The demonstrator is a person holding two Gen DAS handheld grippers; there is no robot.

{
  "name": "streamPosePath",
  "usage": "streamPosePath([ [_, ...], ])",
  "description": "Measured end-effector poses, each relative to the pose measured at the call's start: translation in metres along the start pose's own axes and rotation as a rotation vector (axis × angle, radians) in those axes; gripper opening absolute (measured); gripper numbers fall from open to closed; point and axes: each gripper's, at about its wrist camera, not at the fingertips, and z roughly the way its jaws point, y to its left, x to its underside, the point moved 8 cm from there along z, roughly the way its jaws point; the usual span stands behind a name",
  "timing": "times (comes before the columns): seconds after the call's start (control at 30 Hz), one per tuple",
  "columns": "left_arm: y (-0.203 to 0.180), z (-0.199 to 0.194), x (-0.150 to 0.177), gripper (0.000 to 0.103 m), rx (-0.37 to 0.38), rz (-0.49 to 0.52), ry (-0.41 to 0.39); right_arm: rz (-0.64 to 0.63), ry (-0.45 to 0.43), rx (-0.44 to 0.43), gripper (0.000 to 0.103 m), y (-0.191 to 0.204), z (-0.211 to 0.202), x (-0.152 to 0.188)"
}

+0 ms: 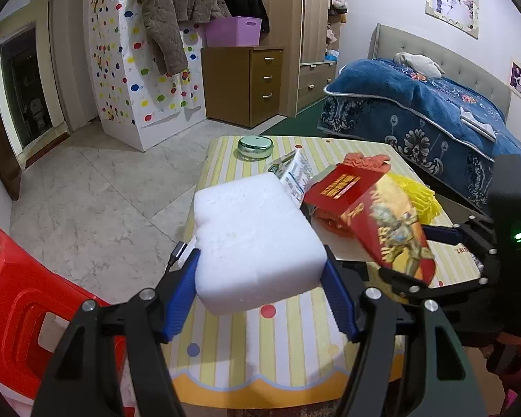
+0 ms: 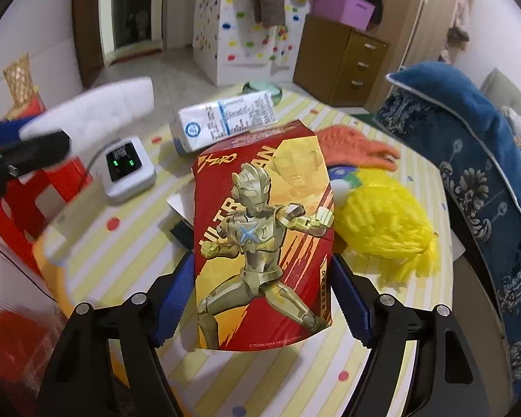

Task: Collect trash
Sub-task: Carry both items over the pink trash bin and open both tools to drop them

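My left gripper (image 1: 260, 285) is shut on a white foam block (image 1: 253, 239) and holds it above the striped table (image 1: 278, 354). The foam block also shows in the right wrist view (image 2: 97, 111), blurred at the left. My right gripper (image 2: 260, 299) is shut on a red and gold Ultraman box (image 2: 264, 239), lifted off the table (image 2: 128, 264). That box shows in the left wrist view (image 1: 382, 222) with the right gripper (image 1: 430, 253) around it. A white milk carton (image 2: 225, 121) lies on the table behind the box.
A yellow fringed item (image 2: 382, 229) and an orange cloth (image 2: 357, 146) lie at the right. A white device with green lights (image 2: 126, 166) sits at the left. A green round tin (image 1: 255, 146) is at the far edge. A red stool (image 1: 27, 309) stands left, a bed (image 1: 434, 111) right.
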Motion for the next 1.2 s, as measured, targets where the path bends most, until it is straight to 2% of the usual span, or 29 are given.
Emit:
streamPosePath([
  [0.2,-0.007,-0.011,0.0,0.065,0.008,0.012,-0.023,0.054,-0.089,0.001,0.075,-0.01,-0.044,-0.006],
  [0.43,-0.035,-0.03,-0.002,0.065,0.058,0.073,-0.085,0.144,-0.13,0.04,0.075,-0.037,-0.082,0.006],
  [0.63,-0.098,-0.033,-0.002,0.065,0.166,0.168,-0.103,0.274,-0.116,0.123,0.076,-0.081,-0.106,0.039],
  [0.8,-0.168,-0.031,0.0,0.065,0.279,0.261,-0.12,0.373,-0.1,0.216,0.076,-0.124,-0.126,0.08],
  [1.2,-0.326,-0.019,0.024,0.065,0.53,0.458,-0.095,0.617,-0.002,0.452,0.077,-0.226,-0.169,0.206],
])
